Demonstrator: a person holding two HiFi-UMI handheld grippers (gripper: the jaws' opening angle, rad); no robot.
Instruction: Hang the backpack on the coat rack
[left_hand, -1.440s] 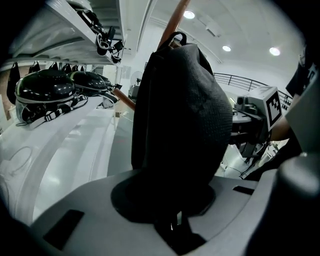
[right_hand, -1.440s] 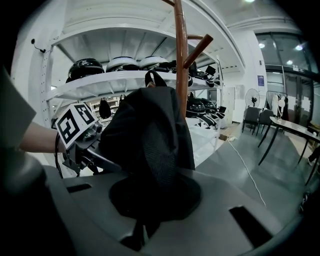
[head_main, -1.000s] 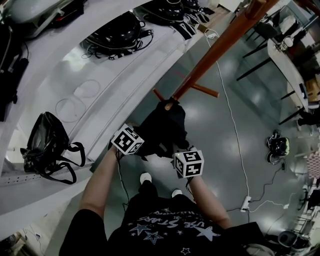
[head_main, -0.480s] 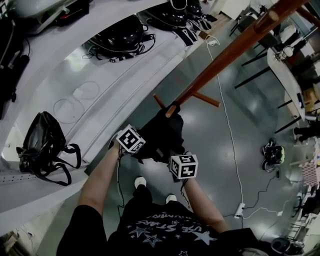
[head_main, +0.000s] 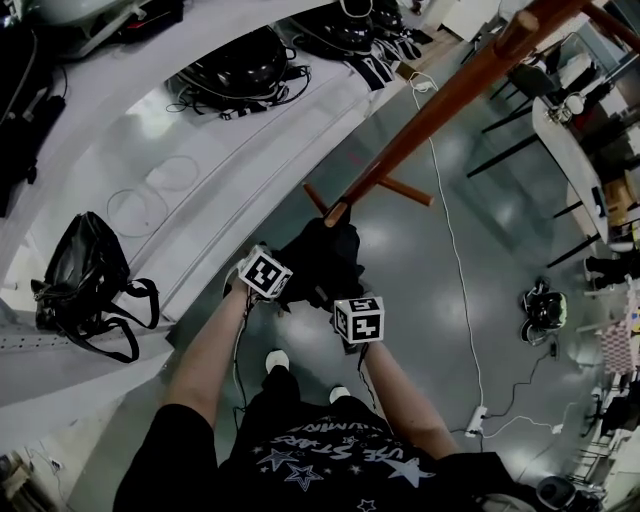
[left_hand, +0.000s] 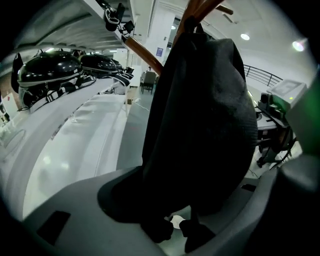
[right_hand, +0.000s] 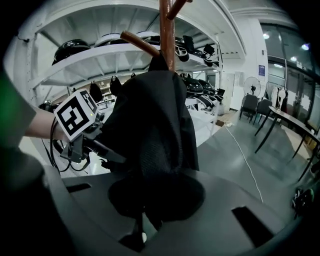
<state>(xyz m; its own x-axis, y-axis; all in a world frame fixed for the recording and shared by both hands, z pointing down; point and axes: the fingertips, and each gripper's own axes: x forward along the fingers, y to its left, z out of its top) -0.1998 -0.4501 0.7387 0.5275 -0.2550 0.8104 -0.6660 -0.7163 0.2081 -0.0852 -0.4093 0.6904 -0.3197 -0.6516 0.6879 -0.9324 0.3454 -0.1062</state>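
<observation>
Right gripper (right_hand: 135, 236) pinching backpack (right_hand: 150, 145), hung on rack (right_hand: 167, 30)

Head view looks steeply down from above the person onto the rack (head_main: 440, 110) and backpack (head_main: 325, 260). Both gripper views sit close beneath the backpack, one from each side, tilted up. All three share it and the rack.

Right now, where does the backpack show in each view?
Head view: backpack at centre, just beyond both hands.
Left gripper view: backpack fills centre and right, hanging close ahead.
Right gripper view: backpack at centre, hanging down toward the jaws.
Shared landmark: the brown coat rack pole, directly above the backpack in every view.
</observation>
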